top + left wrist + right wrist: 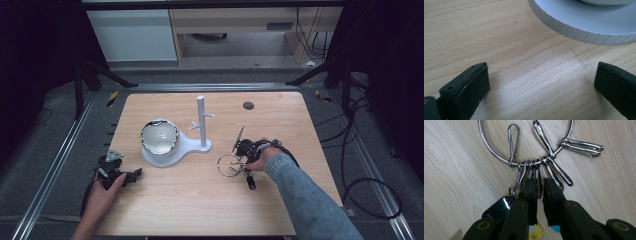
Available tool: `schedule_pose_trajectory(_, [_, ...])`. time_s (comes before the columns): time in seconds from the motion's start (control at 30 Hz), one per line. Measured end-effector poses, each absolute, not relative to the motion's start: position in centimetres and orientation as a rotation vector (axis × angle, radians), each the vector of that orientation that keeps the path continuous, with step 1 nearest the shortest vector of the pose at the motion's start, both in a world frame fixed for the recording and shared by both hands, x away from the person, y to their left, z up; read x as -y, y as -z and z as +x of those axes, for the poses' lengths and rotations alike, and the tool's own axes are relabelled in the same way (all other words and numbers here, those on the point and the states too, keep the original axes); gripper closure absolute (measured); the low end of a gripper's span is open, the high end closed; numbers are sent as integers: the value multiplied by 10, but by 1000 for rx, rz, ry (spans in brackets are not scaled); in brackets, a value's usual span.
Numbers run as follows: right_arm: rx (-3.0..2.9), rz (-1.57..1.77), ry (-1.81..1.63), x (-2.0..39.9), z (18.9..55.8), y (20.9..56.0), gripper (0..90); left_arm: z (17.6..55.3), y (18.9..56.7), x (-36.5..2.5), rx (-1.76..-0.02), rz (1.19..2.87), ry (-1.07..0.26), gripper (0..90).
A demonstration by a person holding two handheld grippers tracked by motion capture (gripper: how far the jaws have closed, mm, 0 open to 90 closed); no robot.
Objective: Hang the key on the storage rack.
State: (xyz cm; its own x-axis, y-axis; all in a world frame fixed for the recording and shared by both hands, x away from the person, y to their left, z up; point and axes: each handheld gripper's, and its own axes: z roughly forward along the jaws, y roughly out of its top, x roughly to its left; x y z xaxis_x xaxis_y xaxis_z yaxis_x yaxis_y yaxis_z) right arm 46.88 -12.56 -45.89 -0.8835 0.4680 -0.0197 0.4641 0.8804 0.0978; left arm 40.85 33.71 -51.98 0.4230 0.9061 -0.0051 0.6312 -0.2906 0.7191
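- The right claw point(539, 186) is lying low over the wooden surface point(165, 200), and its jaws are standing very narrow, almost together, with only a thin slit between them.
- Directly ahead of this claw, the big metal key ring point(489, 149) is lying flat on the surface; the claw tips are reaching into the bunch of small snap hooks point(530, 168) that are hanging on the near side of the ring.
- One thin hook is sitting in the slit between the jaws, but I cannot tell if the pads are really pressing on it.
- More hooks are spreading out beyond the tips on the ring, and two long ones point(584, 147) are lying far ahead, to the right of the claw.
- Under the right claw, a black tag point(499, 207) is showing, touching the left jaw from below.
- In the high view, the right claw point(241, 150) is sitting just beside the ring point(229, 165), held by a hand in a denim sleeve point(305, 195).
- The left claw point(541, 80) is standing wide, with nothing between its jaws, only bare wood.
- Ahead of the left claw, near but apart from it, the ribbed rim of the white stand base point(584, 27) is lying on the surface.
- In the high view, this base point(187, 147) is carrying a shiny bowl point(159, 136) and an upright white post point(201, 120).
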Motion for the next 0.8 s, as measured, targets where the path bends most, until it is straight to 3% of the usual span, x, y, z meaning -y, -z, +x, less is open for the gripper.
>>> schedule_pose_trajectory(0.8, [-3057, 700, -60, 119, 474, 459, 882, 409, 520, -337, -1295, 2029, -543, 0])
